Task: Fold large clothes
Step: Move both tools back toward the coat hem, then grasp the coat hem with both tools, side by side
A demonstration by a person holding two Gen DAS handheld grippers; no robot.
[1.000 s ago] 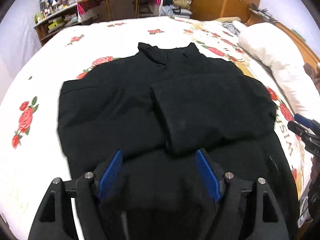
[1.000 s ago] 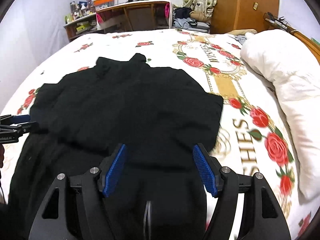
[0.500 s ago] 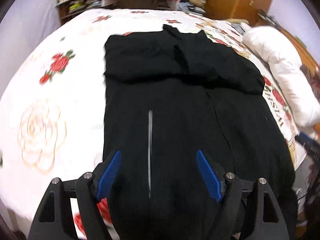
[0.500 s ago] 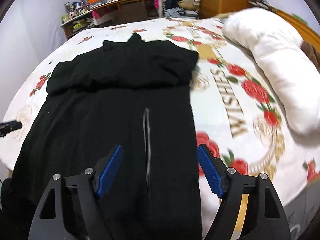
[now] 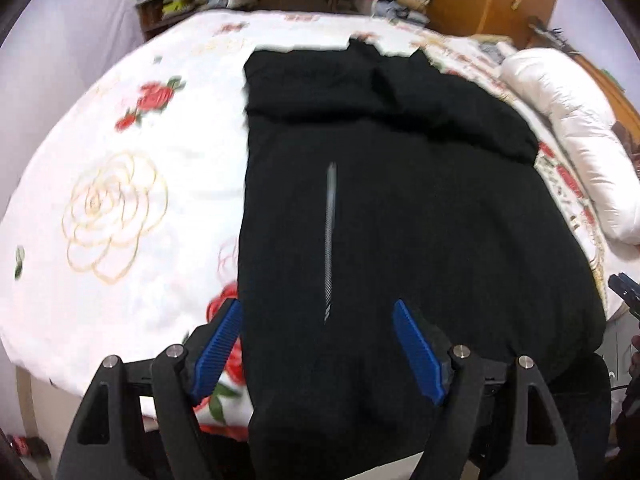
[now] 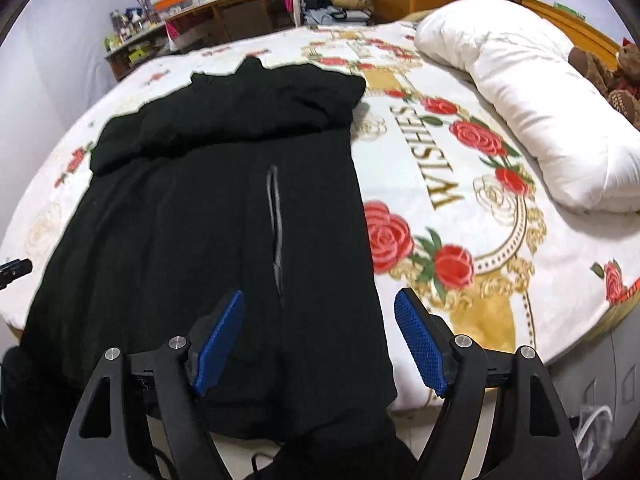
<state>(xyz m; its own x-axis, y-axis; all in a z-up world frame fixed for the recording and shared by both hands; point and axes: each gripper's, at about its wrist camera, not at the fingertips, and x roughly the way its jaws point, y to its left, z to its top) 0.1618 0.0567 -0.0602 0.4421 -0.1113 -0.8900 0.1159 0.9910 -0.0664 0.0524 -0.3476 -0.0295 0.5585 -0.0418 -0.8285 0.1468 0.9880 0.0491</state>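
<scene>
Two grippers (image 5: 318, 350) (image 6: 320, 344) unclenched, black garment (image 6: 224, 216) lengthwise, collar far, hem near.

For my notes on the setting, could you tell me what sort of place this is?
Most likely a home bedroom: a bed with a rose-print bedspread, a white pillow by the headboard, and cluttered shelves along the wall.
</scene>
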